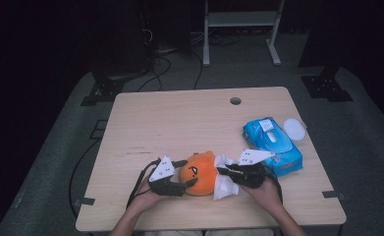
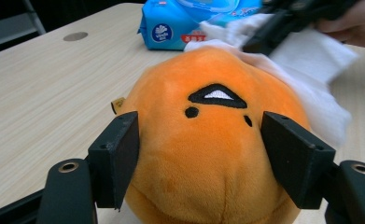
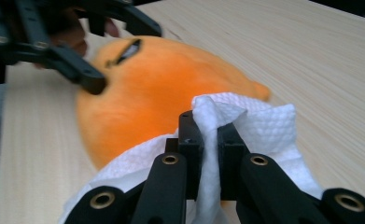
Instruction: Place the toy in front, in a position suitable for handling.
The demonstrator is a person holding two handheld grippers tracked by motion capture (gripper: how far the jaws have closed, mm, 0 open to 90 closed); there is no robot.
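An orange plush toy (image 1: pixel 202 173) with a small black face lies near the table's front edge. My left gripper (image 1: pixel 188 172) clasps it from the left; in the left gripper view both black pads (image 2: pixel 119 154) press into the sides of the plush toy (image 2: pixel 208 186). My right gripper (image 1: pixel 223 171) comes in from the right, shut on a white wipe (image 1: pixel 224 189). The right gripper view has the wipe (image 3: pixel 264 126) pinched between my right gripper (image 3: pixel 210 135) jaws and lying against the plush toy (image 3: pixel 138 93).
A blue pack of wipes (image 1: pixel 273 145) lies at the right of the wooden table (image 1: pixel 179 118), just behind my right hand, with a round white lid (image 1: pixel 294 129) beside it. A cable hole (image 1: pixel 235 101) sits near the far edge. A metal rack stands beyond the table.
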